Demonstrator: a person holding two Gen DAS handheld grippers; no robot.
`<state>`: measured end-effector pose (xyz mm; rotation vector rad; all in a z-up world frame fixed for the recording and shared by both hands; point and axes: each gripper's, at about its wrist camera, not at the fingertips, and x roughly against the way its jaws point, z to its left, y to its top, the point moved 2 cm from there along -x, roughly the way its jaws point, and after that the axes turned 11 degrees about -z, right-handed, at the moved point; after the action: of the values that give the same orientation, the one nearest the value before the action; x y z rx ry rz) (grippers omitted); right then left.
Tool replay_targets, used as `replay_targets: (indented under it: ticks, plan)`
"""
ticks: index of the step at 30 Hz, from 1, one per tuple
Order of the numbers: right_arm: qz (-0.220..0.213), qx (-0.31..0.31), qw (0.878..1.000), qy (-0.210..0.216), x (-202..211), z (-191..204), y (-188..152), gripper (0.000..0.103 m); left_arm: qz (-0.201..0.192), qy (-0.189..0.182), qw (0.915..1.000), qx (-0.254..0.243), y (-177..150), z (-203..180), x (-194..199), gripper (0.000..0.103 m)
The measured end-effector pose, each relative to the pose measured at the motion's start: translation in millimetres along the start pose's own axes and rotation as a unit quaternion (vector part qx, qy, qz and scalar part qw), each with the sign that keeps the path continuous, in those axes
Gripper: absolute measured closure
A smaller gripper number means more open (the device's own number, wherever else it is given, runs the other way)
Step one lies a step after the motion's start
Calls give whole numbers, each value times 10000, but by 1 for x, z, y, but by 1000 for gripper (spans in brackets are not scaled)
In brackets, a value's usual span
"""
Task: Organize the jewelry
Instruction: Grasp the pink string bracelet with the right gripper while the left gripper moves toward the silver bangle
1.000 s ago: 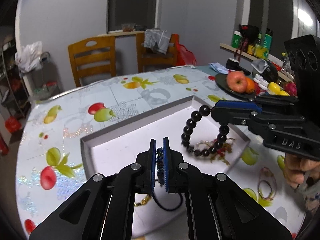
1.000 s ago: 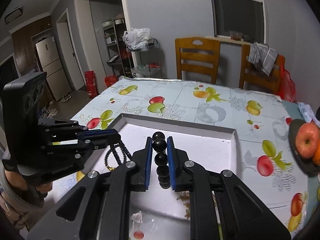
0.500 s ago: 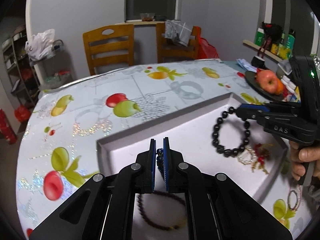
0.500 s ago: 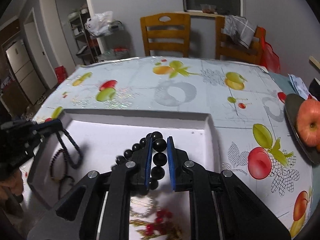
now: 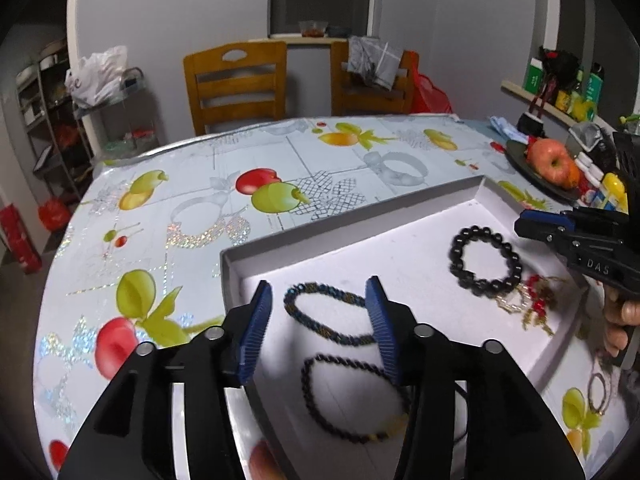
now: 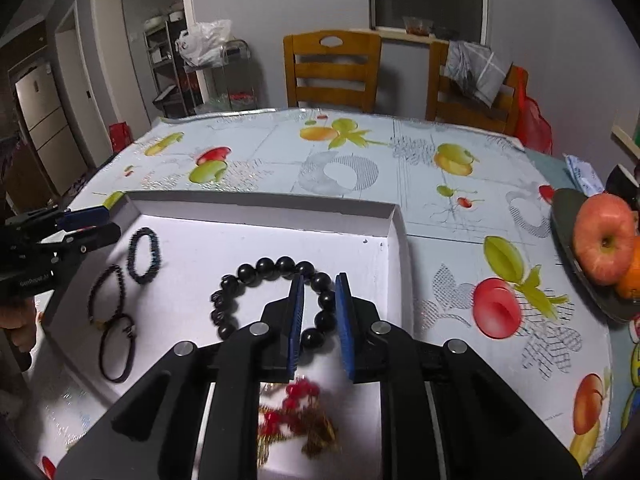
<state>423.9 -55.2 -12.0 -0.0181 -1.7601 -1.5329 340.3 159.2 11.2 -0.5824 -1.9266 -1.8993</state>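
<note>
The blue beaded bracelet [image 5: 325,314] is lying flat on the white floor of the tray [image 5: 348,236], near the tray's left corner, and it is being let go: the left tool [image 5: 320,330] is being opened wide at this moment, its blue pads [image 5: 256,330] standing clear on either side with nothing pressed between them. Just behind it in the tray, a dark twisted bracelet [image 5: 352,398] is lying, partly hidden by the tool's right finger.

Across the tray, the big black bead bracelet [image 6: 276,296] is resting on the tray floor too, as seen in the right wrist view. The right tool [image 6: 319,320] is being eased open around one side of that ring; a few beads are sitting between the pads [image 6: 297,320], but a gap is showing on both sides, so the beads are judged to be released rather than gripped. Just in front of it, a tangle of red beads and gold chain [image 6: 296,416] is lying half under the tool.

So the placing step is being finished on both sides at once. Outside the tray, a thin ring-shaped piece [image 5: 599,394] is lying on the fruit-patterned worktop [image 5: 180,208] by the person's hand [image 5: 622,320]; it is too small to be named. For the next move, both tools are probably being called on to lift clear without snagging the strands, then to go for whatever is left on the worktop.
</note>
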Motion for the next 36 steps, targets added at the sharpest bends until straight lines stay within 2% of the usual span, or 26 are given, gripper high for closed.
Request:
replay_targets:
  ticks: [2,8,10,12,14,25,36]
  plan:
    - [-92,-1,9999,44,13,0,0,71,-109,15,9999,7,-1,-3,12,46]
    - [-263,53,9996,90,53,0,-6,70,-387,-87,9992,41,-10,-20,58,41]
    - [-326,39,9994,109,66,-1,-10,70,-478,-137,9988,-2,-14,-27,73,36]
    - [-362,37,9992,149,78,-1,-15,62,-561,-165,9983,-30,-18,-33,87,33]
    - [-385,85,9991,148,91,0,-22,60,-580,-255,9980,0,-24,-40,101,32]
    - [-282,184,9994,111,146,5,-79,57,-386,-529,9978,-118,-76,-73,131,32]
    - [107,-42,9999,-2,161,-11,-124,57,-58,-625,9975,-319,-102,-96,129,35]
